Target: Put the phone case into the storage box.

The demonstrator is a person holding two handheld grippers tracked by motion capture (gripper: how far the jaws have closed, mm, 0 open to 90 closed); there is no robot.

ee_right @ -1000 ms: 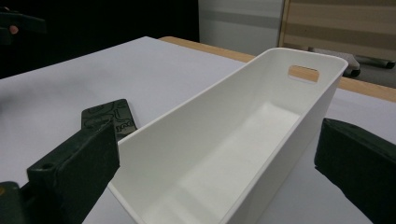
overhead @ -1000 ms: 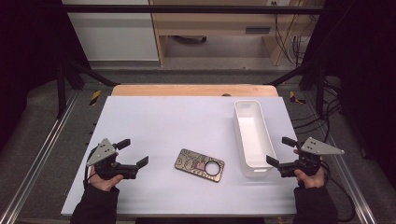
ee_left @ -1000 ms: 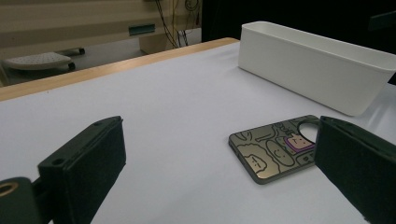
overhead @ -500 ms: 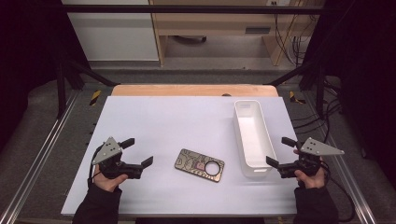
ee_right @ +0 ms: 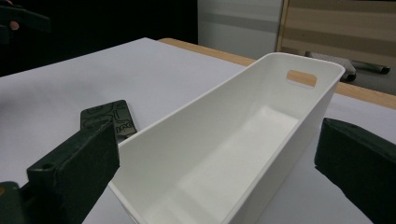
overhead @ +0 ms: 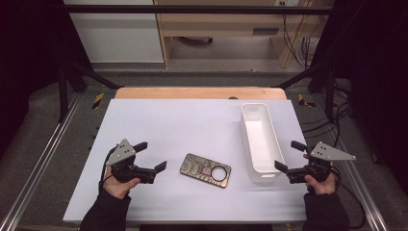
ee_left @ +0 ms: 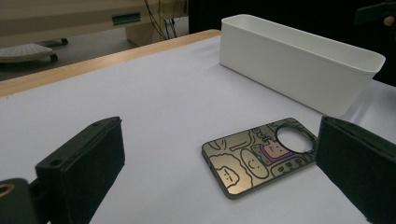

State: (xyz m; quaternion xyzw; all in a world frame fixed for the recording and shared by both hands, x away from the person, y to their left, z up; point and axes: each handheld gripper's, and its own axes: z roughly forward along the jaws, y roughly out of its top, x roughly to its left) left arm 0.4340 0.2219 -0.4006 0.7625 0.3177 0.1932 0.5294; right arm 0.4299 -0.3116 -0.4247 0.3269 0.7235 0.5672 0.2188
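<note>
Since the earlier frames the left tongs have crept rightward across the white counter, closing on the phone case, while the right tongs stay parked by the near end of the bin. Largest first: the counter carries a long white plastic bin standing to the right, empty inside as the right gripper view shows. Left of the bin, near but apart from it, lies the flat bronze-coloured phone case with cartoon drawings and a round camera hole, face up on the counter. In the left gripper view the case sits ahead between the spread jaws. Both tongs are released, jaws wide, grasping nothing.

The step in hand looks like the reach for the case. To do it well, I judge the left tongs should come low, straddle a long edge squarely, and pinch across the thin rim, since so flat a thing will likely slide rather than lift.
</note>
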